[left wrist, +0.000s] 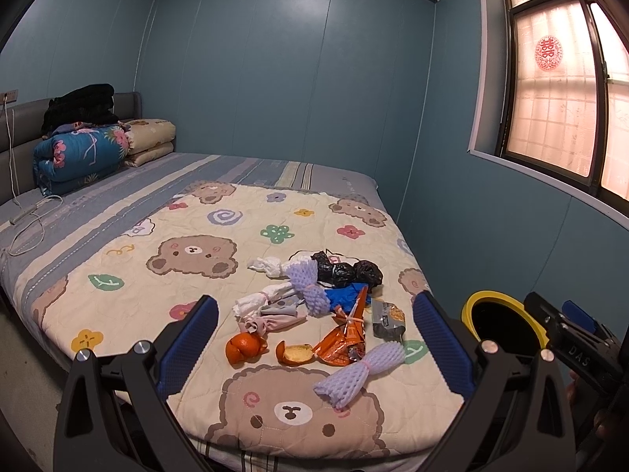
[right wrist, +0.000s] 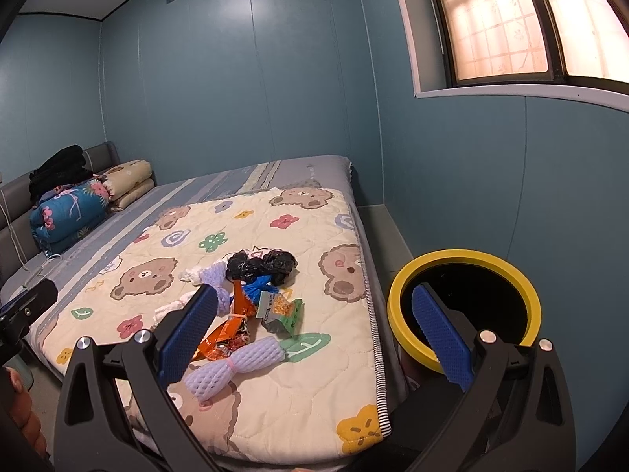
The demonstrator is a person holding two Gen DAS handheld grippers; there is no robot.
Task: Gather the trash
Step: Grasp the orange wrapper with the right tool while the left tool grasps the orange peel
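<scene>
At the bed's near edge, both tongs gape empty over a heap of trash.

Left gripper [left wrist: 314,338] and right gripper [right wrist: 314,334] hover spread wide, probably ready for a first pick. Nearest lies a foam net [left wrist: 359,369], then peel [left wrist: 295,353], wrappers [left wrist: 344,334], black bags [left wrist: 350,271]. The yellow-rimmed bin [right wrist: 464,306] waits just beside the quilt's [right wrist: 314,405] right edge.

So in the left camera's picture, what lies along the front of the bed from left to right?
Orange → orange peel → orange snack wrapper → purple foam net → yellow-rimmed bin beside the bed.
</scene>
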